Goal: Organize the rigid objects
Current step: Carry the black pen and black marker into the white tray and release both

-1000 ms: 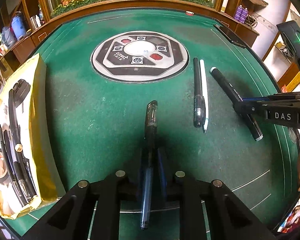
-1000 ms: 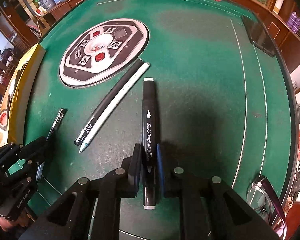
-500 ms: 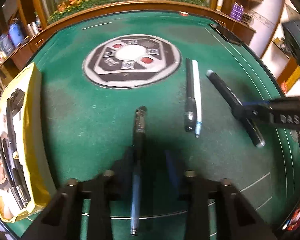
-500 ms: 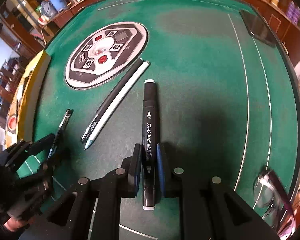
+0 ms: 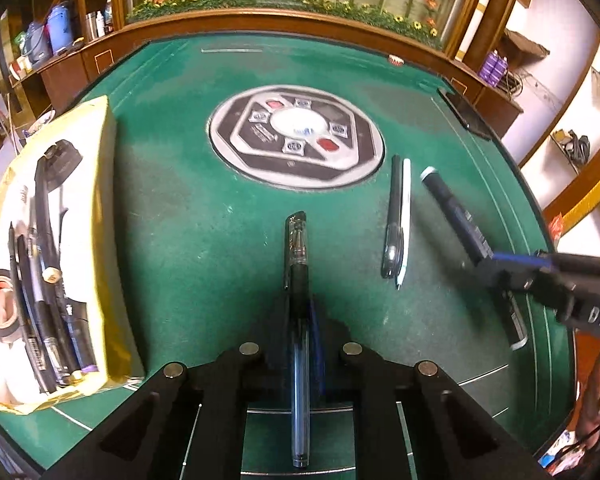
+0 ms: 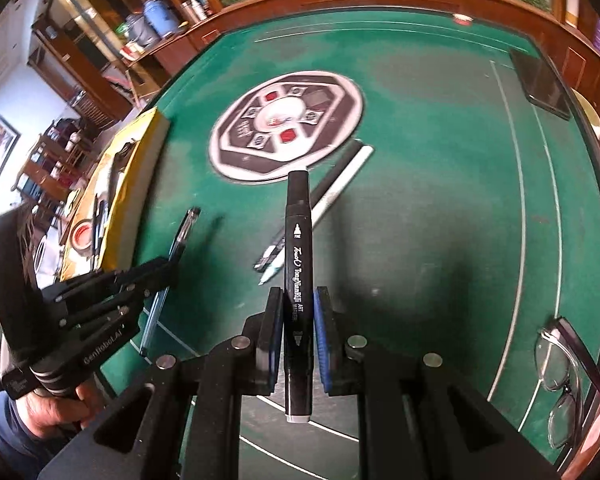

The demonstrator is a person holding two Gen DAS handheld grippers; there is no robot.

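Both grippers carry a pen clear of the green table (image 5: 204,240): the left gripper (image 5: 300,320) has its jaws clamped on a clear gel pen (image 5: 298,280), the right gripper (image 6: 298,312) pinches a black art marker (image 6: 298,264) at mid-barrel. The yellow tray (image 5: 104,200) with pens already in it lies at the table's left edge. To do the carry well, bring the left pen over first, align it lengthwise with those lying in the tray, lower it close before letting go, and keep the right gripper well apart to avoid a clash. A black pen (image 5: 394,216) and white pen (image 5: 405,220) lie touching, unsorted
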